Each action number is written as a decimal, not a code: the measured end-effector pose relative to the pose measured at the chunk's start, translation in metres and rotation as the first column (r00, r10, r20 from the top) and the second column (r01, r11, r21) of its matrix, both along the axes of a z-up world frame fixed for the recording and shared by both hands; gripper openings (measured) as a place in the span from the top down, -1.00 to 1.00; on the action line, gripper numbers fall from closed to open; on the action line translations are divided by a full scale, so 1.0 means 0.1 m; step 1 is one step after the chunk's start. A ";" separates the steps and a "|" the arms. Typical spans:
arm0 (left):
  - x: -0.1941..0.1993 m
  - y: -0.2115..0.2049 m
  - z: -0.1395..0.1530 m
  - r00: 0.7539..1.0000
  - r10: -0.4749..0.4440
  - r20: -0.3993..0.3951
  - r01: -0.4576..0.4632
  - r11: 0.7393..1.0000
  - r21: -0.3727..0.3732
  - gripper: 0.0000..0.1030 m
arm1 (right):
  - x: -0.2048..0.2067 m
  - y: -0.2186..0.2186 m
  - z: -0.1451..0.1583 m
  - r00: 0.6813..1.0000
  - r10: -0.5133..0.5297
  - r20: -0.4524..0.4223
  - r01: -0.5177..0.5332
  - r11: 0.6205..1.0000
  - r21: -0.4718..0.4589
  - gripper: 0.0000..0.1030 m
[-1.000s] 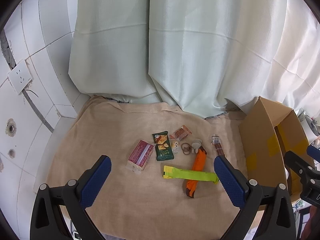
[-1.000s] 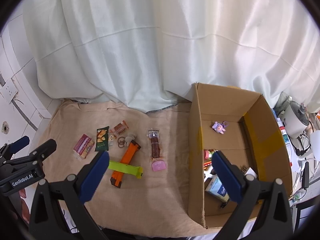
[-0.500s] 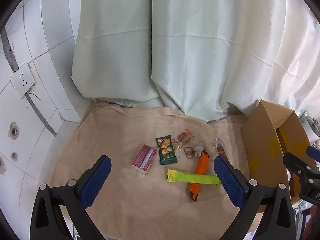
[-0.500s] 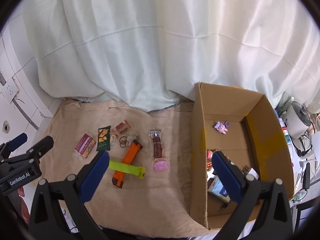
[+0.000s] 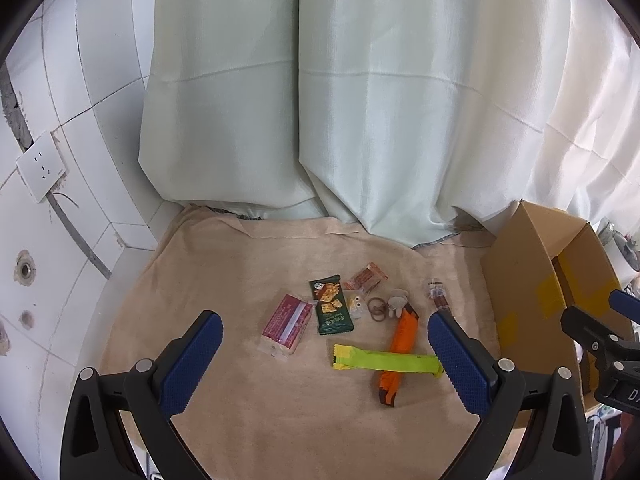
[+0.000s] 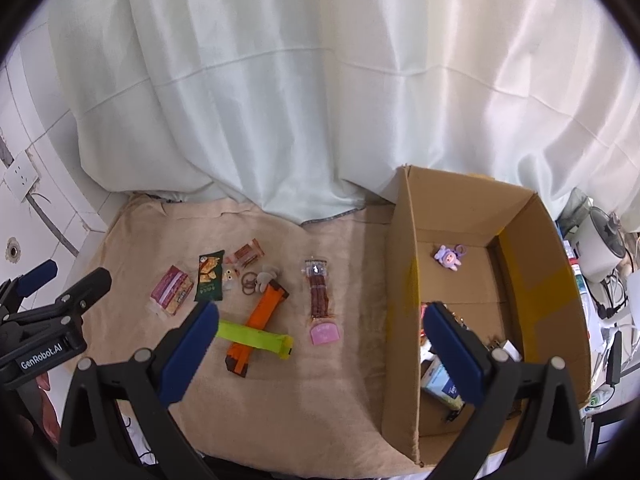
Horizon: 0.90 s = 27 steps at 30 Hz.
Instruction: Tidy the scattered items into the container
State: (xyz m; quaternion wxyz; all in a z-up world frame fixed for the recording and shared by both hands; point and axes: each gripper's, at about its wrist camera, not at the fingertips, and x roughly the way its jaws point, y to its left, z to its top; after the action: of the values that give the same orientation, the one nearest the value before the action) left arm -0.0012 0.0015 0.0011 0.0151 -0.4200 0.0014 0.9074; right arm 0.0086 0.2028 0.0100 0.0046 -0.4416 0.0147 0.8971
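Both grippers hang above a beige cloth (image 6: 320, 400) spread on the surface, each with its blue-padded fingers spread wide and nothing between them. The left gripper (image 5: 324, 364) looks down on the scattered items; the right gripper (image 6: 320, 354) sits further right, over the gap between the items and the cardboard box (image 6: 404, 280).

The loose things lie in a cluster on the cloth, left of the box. A pink packet (image 5: 286, 326) is furthest left, just beside a dark green snack pouch (image 5: 331, 306). Behind the pouch lies a small reddish wrapped snack (image 5: 366, 278), and to its right a few brown hair ties (image 5: 377, 308) touch a small beige plush charm (image 5: 396, 302). An orange utility knife (image 5: 400, 350) runs from the charm toward the camera, and a yellow-green stick packet (image 5: 384, 361) lies crosswise on top of it. Nearer the box, in the right wrist view, a clear pack of brown sticks (image 6: 319, 288) lies lengthwise with a small pink tag-like piece (image 6: 325, 334) at its near end.

The box stands open on the right edge of the cloth – a purple plush figure (image 6: 450, 258) rests on its floor near the far wall, and several packets are heaped at the near end, partly hidden by the right finger
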 end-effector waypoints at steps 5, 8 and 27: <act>0.00 -0.04 -0.07 1.000 -0.009 -0.028 0.009 1.000 -0.001 -1.00 | -0.03 -0.08 -0.08 0.999 0.037 0.013 -0.037 0.999 0.000 -1.00; -0.01 -0.09 -0.16 0.999 -0.004 -0.034 0.004 1.000 -0.006 -1.00 | -0.06 -0.14 -0.17 0.998 0.057 0.037 -0.058 0.998 0.005 -1.00; -0.53 -0.61 -1.50 0.990 -0.051 0.128 0.062 0.994 -0.088 -1.00 | -0.48 -0.48 -0.99 0.959 0.186 0.213 -0.172 0.982 -0.083 -1.00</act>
State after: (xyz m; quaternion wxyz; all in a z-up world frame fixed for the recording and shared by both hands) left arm -0.0538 -0.0595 -0.1485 0.0216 -0.4763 0.0541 0.8773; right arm -0.0396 0.1543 -0.0891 -0.0892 -0.5376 0.0025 0.8385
